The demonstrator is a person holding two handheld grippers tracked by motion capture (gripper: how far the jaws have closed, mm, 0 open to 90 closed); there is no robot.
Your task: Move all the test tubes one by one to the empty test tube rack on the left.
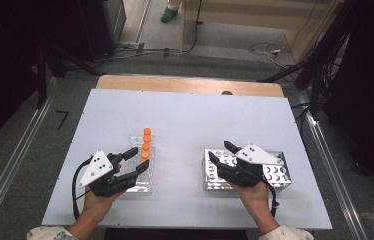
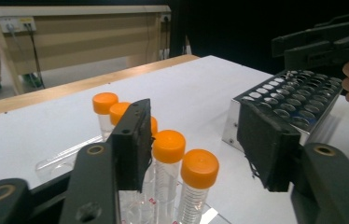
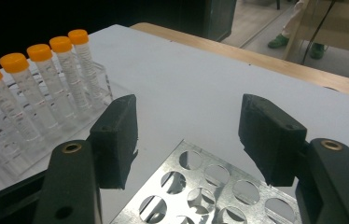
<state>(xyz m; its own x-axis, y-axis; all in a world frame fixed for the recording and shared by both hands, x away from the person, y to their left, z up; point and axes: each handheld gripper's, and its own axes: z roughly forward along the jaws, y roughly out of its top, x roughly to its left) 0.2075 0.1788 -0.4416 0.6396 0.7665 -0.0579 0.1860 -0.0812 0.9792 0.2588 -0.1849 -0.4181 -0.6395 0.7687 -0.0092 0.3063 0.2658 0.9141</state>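
High view looks down on the table; both gripper views sit low, sharing the orange-capped tubes.

Two black grippers, left gripper and right gripper, grey three-cornered plates, black cables, pale patterned sleeves.

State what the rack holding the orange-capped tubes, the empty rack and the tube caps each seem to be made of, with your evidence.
Clear rack: probably acrylic or similar plastic; the table shows through its walls.
Empty rack: seemingly sheet metal, shiny silver with punched round holes and reflections.
Orange caps: likely matte moulded plastic, evenly coloured with soft highlights.
Tubes: transparent, printed markings; plastic or glass, cannot tell.
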